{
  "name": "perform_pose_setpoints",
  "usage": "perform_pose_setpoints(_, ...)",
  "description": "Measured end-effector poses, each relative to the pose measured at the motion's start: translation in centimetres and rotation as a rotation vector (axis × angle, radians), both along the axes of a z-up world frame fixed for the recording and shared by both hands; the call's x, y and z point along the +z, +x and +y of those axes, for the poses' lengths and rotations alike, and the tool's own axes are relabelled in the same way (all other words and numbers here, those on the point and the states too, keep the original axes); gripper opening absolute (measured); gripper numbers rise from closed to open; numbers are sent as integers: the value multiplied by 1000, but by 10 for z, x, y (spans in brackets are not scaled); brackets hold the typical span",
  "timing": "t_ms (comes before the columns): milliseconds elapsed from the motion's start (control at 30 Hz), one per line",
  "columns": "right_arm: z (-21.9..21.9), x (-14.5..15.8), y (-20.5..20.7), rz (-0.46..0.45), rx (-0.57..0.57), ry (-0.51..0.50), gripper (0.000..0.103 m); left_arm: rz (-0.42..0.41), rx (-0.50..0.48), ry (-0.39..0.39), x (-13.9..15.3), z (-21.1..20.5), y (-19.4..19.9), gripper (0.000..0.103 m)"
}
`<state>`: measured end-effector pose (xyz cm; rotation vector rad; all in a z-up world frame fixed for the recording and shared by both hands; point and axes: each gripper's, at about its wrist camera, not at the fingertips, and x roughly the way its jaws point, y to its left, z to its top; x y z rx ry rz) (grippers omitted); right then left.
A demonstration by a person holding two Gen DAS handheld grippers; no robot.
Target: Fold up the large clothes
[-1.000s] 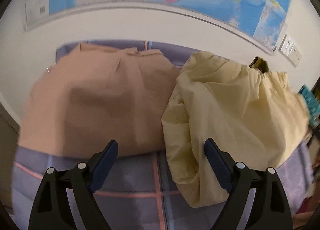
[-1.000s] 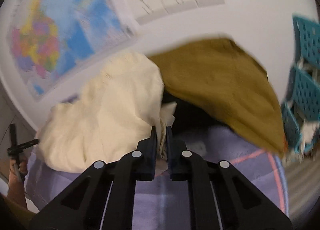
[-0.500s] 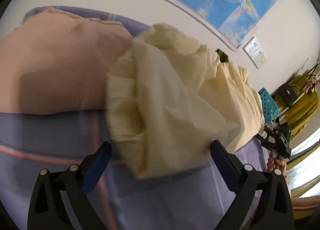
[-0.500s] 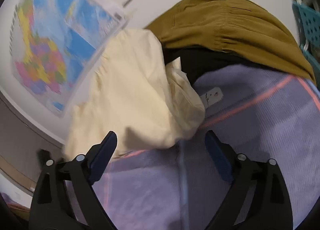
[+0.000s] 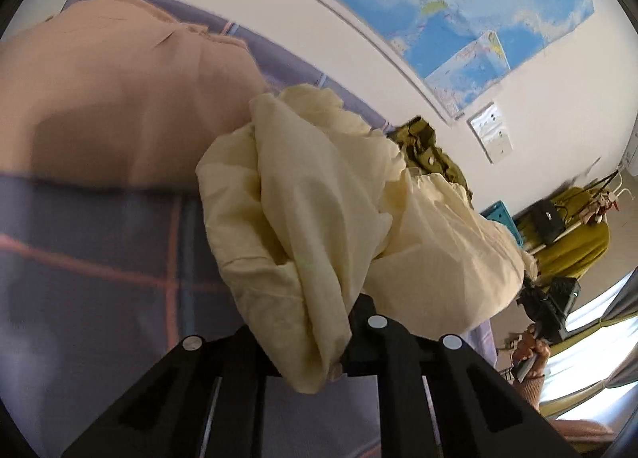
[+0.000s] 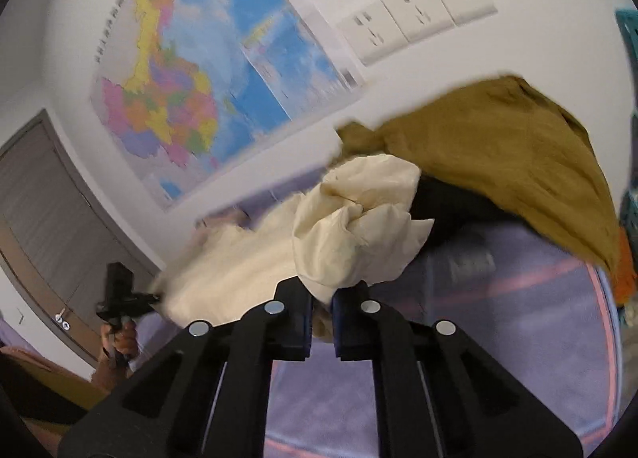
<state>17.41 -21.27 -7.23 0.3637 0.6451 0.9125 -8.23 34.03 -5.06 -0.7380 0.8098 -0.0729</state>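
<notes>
Both grippers, left [image 5: 319, 338] and right [image 6: 321, 312], have just clamped bunches of the cream garment [image 5: 319, 227], likely to spread it for folding.

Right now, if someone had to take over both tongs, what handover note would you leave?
Left tongs: have just closed, shut on a bunch of the pale yellow garment.
Right tongs: have just closed, shut on the other end of the same garment.
The garment is crumpled, partly lifted off the purple plaid cover. A peach garment lies flat beside it; a mustard garment is heaped behind.
Done: both ends gripped.
Left: spread it out, then fold it.
</notes>
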Motion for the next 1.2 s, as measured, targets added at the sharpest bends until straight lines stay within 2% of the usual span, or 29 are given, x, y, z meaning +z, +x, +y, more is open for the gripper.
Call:
perform_pose_setpoints(33, 1, -15, 6, 63, -21, -24, 9, 38, 1, -4, -11, 0, 0, 14)
perform_pose_setpoints(100, 2, -54, 19, 204, -40, -66, 14, 117, 3, 24, -29, -2, 2, 26)
perform_pose_setpoints(133, 2, -61, 21, 228, -61, -73, 28, 108, 7, 37, -29, -3, 2, 28)
perform_pose_setpoints(167, -2, -66, 20, 251, -90, -67, 31, 108, 16, 69, -25, -4, 1, 38)
perform_pose_setpoints(200, -5, -64, 19, 250, -98, -50, 39, 127, 46, 154, -16, -8, 0, 45)
perform_pose_setpoints(233, -8, -59, 16, 238, -117, -47, 49, 136, 69, 224, -7, -11, 0, 59)
perform_pose_setpoints(300, -10, -37, 2, 148, -178, -105, 53, 87, 87, 345, 17, -18, -4, 60)
perform_pose_setpoints(333, -9, -25, -5, 97, -220, -139, 65, 65, 91, 390, 27, -22, -5, 63)
perform_pose_setpoints(367, -8, -11, -12, 35, -282, -178, 73, 50, 96, 424, 35, -25, -5, 70)
perform_pose_setpoints(400, -8, -2, -16, -14, -315, -198, 79, 19, 104, 479, 46, -32, -5, 72)
perform_pose_setpoints(467, 2, 20, -28, -122, -378, -240, 78, -41, 102, 547, 63, -43, -3, 75)
perform_pose_setpoints(500, 9, 24, -30, -155, -360, -240, 75, -80, 78, 563, 71, -51, 0, 77)
perform_pose_setpoints(567, 32, 30, -30, -192, -227, -225, 74, -128, 1, 558, 75, -64, 8, 79)
perform_pose_setpoints(633, 74, 33, -29, -221, -100, -249, 73, -103, -78, 589, 68, -82, 32, 79)
perform_pose_setpoints(733, 137, 26, -16, -226, 26, -316, 68, -34, -161, 599, 47, -105, 72, 78)
perform_pose_setpoints(767, 157, 19, -8, -207, 69, -338, 66, -2, -177, 589, 36, -107, 86, 72)
perform_pose_setpoints(867, 196, 1, 15, -155, 106, -422, 45, 96, -183, 562, 9, -107, 119, 58)
perform_pose_setpoints(900, 205, -2, 22, -144, 103, -445, 32, 102, -179, 551, 5, -105, 126, 55)
perform_pose_setpoints(933, 209, -6, 24, -134, 109, -451, 14, 108, -172, 544, 4, -103, 130, 44)
perform_pose_setpoints(967, 210, -8, 30, -120, 117, -439, 8, 115, -163, 533, 3, -100, 133, 34)
perform_pose_setpoints(1067, 204, 2, 38, -114, 106, -388, 3, 115, -141, 505, 5, -91, 140, 24)
perform_pose_setpoints(1200, 199, 34, 38, -201, 67, -341, 1, 95, -123, 541, 15, -93, 150, 18)
